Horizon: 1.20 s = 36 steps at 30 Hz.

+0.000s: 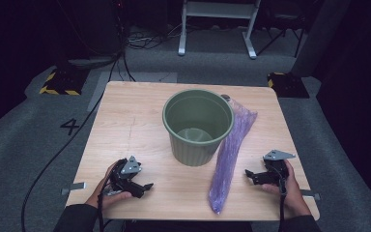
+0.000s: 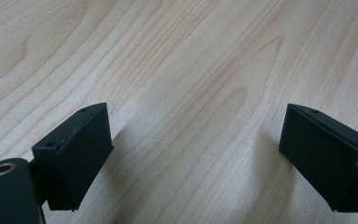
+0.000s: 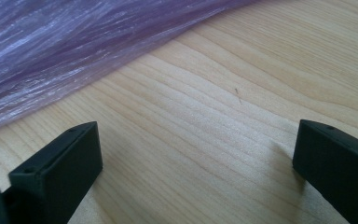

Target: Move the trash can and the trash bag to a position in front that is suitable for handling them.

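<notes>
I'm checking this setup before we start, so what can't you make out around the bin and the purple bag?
- Green bin: high view, its far outer wall is hidden by its own rim.
- Purple plastic bag: high view, its top end sits behind the bin; right gripper view, cut off by the top and left edges.
- Small brown thing at the bin's far rim: too small to identify.

The right gripper [image 3: 193, 168] stands wide apart over the wooden table [image 3: 223, 126], beside a purple plastic bag [image 3: 65, 51].
</notes>
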Each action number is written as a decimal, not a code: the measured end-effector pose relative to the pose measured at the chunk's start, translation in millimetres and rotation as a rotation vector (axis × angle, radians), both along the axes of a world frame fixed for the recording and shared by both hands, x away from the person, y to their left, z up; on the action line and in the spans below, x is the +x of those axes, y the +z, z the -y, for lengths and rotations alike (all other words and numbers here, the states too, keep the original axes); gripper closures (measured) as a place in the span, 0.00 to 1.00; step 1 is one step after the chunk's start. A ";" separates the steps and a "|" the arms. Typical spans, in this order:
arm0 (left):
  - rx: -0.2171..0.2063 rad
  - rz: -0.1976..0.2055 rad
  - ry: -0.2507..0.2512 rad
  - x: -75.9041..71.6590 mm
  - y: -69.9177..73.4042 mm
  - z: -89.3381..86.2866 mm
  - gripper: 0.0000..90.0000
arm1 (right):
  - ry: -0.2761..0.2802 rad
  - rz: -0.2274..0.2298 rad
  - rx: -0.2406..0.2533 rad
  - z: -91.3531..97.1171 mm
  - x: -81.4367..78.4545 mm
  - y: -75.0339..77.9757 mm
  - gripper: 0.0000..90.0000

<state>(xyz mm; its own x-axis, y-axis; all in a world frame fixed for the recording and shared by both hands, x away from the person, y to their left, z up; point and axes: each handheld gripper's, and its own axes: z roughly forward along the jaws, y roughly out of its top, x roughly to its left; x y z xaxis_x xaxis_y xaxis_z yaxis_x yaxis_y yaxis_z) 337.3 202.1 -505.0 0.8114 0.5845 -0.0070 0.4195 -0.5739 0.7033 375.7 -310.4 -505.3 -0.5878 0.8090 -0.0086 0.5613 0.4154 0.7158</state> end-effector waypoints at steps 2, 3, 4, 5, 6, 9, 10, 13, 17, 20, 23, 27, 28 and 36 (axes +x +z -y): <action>0.000 0.001 0.000 0.0 0.0 -0.1 0.10 | 0.003 0.001 0.001 -0.1 -0.3 0.1 0.02; 0.001 0.002 0.000 0.0 0.0 -0.2 0.10 | 0.007 0.005 0.006 0.2 -0.6 0.3 0.06; 0.000 0.002 -0.001 0.0 0.0 -0.2 0.10 | 0.004 0.019 0.010 0.5 -2.1 0.9 0.14; 0.000 0.002 0.000 0.0 0.0 -0.3 0.10 | 0.015 0.040 0.017 0.5 -4.4 1.6 0.22; 0.000 0.002 0.001 -0.1 0.0 -0.4 0.10 | 0.029 0.054 0.019 0.4 -7.0 2.0 0.22; 0.002 0.001 0.007 -0.6 0.2 -1.1 0.10 | 0.035 0.063 0.018 -0.2 -8.8 2.5 0.20; 0.002 0.000 0.007 -0.7 0.2 -1.3 0.10 | 0.040 0.061 0.033 0.3 -8.9 3.2 0.20; 0.000 -0.001 0.013 -1.6 0.0 -2.1 0.10 | 0.042 0.102 0.036 -2.3 -11.0 13.4 0.19; 0.000 -0.002 0.013 -1.6 0.1 -2.5 0.10 | 0.065 0.157 0.045 -8.5 -15.1 26.8 0.21; 0.000 -0.004 0.012 -1.3 0.1 -2.4 0.10 | 0.095 0.178 0.060 -17.7 -12.9 37.8 0.20; 0.000 -0.004 0.011 -1.1 0.1 -2.4 0.09 | 0.141 0.183 0.060 -30.2 -5.1 44.3 0.20; -0.001 -0.005 0.011 -1.2 0.0 -2.3 0.09 | 0.206 0.157 0.049 -49.6 9.6 49.5 0.17; -0.002 -0.005 0.011 -1.2 0.0 -2.3 0.09 | 0.232 0.153 0.046 -58.5 15.4 49.7 0.17; -0.001 -0.005 0.011 -1.1 0.0 -2.3 0.09 | 0.273 0.133 0.088 -78.4 30.9 48.8 0.17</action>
